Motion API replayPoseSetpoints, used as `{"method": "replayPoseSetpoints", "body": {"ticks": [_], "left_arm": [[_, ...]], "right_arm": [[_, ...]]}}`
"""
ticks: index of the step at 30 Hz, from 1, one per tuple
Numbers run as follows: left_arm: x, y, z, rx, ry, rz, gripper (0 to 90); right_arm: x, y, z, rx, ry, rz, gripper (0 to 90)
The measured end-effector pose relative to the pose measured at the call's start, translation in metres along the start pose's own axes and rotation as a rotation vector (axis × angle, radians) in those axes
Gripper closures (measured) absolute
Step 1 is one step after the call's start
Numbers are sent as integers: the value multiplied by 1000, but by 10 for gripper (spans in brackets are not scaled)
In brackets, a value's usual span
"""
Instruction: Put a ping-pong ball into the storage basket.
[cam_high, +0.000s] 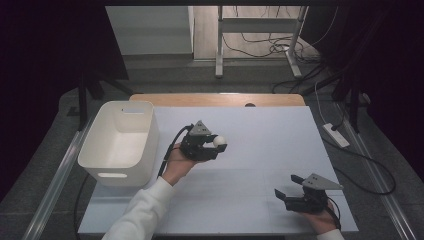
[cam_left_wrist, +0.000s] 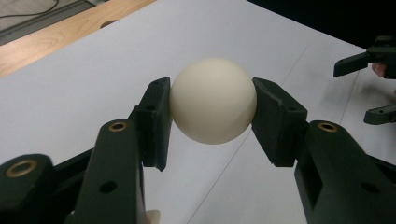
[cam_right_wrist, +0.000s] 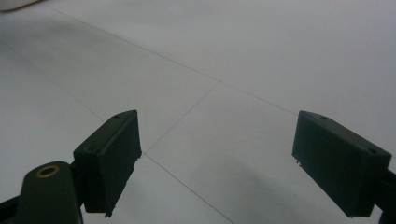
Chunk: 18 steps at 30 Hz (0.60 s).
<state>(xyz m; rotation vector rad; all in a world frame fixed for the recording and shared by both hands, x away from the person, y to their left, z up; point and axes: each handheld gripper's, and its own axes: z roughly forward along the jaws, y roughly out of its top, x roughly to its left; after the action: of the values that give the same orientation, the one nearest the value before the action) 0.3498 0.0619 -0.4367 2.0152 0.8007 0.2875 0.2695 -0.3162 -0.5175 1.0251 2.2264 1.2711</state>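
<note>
The small white ball sits between the two black jaws of the left gripper, and both pads press on its sides, so it is held tight. In the high view the ball is up in the air over the middle of the white table top, not lying on it. So the picking up looks done. The white plastic bin stands at the left side of the table, just beside the left hand, and what can be seen of its inside has nothing in it. My guess is that the ball is meant to go in there, and that part is not done yet. The ball is to the right of the bin, with the gripper's tips pointing away from it, so the hand would need to swing over the bin's rim and then let the jaws spread apart. The right gripper rests low near the front right part of the table, well apart from the ball. Its jaws stand wide open with nothing between them; in the right gripper view there is just bare white table under them. It seems to be waiting and has no job right now. A strip of brown wood shows at the far edge of the table.
</note>
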Motion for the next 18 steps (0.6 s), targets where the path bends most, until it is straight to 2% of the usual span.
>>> {"method": "replayPoseSetpoints", "body": {"ticks": [18], "left_arm": [[-2, -2, -15, -24, 7, 8, 507]], "right_arm": [[0, 0, 1, 0, -1, 1, 155]]}}
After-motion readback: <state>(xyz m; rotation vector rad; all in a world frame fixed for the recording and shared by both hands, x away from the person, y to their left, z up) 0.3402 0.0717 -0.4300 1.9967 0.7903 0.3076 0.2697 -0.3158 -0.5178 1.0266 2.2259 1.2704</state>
